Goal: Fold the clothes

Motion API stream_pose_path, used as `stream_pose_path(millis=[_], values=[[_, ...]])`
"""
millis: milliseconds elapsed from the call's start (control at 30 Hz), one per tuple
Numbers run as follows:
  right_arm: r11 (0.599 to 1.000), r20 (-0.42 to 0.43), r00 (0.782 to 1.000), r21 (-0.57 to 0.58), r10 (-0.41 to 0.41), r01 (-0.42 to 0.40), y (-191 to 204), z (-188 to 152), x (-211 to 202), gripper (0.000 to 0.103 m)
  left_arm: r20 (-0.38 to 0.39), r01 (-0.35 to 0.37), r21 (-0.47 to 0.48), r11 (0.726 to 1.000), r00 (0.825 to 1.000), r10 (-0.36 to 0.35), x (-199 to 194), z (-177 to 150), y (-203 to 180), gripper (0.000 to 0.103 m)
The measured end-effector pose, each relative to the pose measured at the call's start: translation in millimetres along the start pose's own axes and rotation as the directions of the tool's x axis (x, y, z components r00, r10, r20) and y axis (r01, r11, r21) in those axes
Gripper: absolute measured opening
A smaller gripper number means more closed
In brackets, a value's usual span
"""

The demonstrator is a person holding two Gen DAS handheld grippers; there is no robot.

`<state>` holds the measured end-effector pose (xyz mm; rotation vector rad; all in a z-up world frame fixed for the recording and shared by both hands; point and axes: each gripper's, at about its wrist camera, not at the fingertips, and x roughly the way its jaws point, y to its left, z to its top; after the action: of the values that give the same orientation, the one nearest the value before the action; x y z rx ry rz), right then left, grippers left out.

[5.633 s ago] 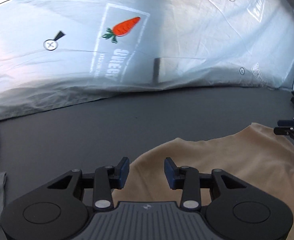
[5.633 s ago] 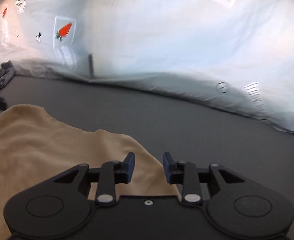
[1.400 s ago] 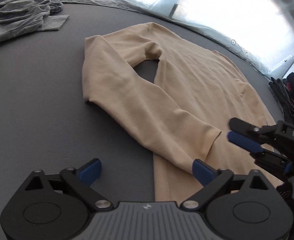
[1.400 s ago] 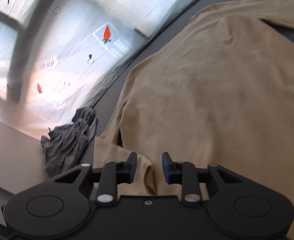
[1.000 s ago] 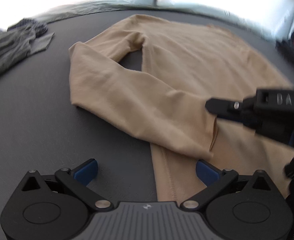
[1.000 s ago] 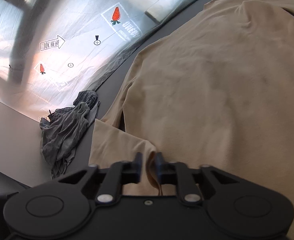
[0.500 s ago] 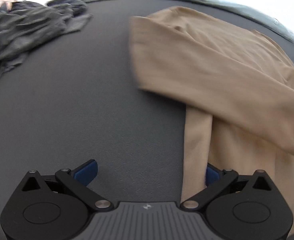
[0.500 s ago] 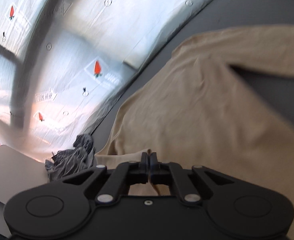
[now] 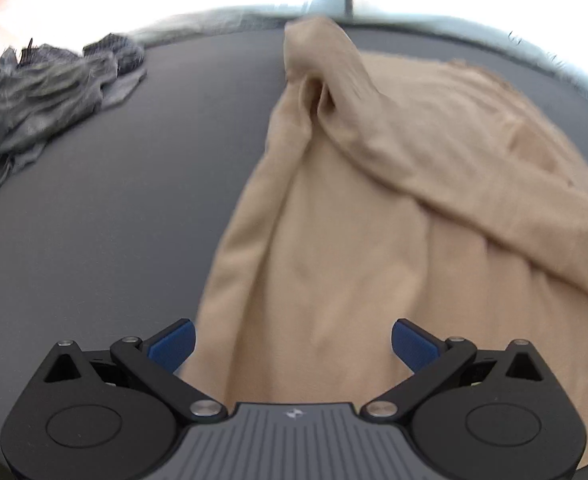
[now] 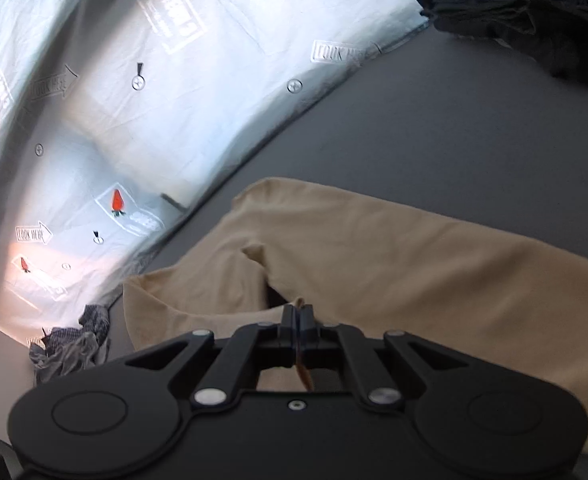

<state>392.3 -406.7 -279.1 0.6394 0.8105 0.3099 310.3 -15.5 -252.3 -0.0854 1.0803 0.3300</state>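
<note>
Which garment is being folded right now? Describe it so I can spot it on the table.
On the dark grey table, look at the large flat garment spread across its middle: the tan long-sleeved top, one sleeve drawn across its body. The crumpled grey clothes pile beside it is darker and bunched; only the tan one lies spread out.

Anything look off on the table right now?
Nothing damaged or spilled. The beige long-sleeve top is mid-fold, bunched at its shoulder, its sleeve pinched in the right gripper. Grey clothes lie crumpled at the far edge.

"LOOK HERE" arrow signs on white backdrop sheet (image 10: 166, 92), with carrot pictures
</note>
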Motion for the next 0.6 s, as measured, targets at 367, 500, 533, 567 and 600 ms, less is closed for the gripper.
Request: stream_pose_path(millis=[367,500,533,567,600], values=[[0.997,-0.086,0.996,-0.070,-0.013,0.007,-9.9,-12.8,18.7,0.036,-0.039,-0.004,-0.097,0.995,0.999,0.000,12.7,-8.7,2.2,0.103],[0.996,-0.110,0.993,-0.076,0.038,-0.047,-6.2,-9.7,26.9,0.028,-0.050,-0.005,-0.102,0.995,0.999,-0.001,14.5,-7.1,2.0,0.103],[0.994,-0.122,0.991,-0.085,0.054,-0.064,-4.3,-8.3,29.8,0.012,-0.051,-0.005,-0.103,0.995,0.999,0.000,13.6,-8.1,1.3,0.103],[0.992,-0.128,0.990,-0.108,0.056,-0.070,-1.1,-7.0,32.1,0.003,-0.052,-0.006,-0.105,0.994,0.999,0.000,13.7,-8.3,1.1,0.103],[0.988,-0.129,0.990,-0.140,0.051,-0.069,2.1,-5.3,33.6,0.002,-0.053,-0.007,-0.106,0.994,0.999,0.001,13.5,-8.3,0.9,0.103]])
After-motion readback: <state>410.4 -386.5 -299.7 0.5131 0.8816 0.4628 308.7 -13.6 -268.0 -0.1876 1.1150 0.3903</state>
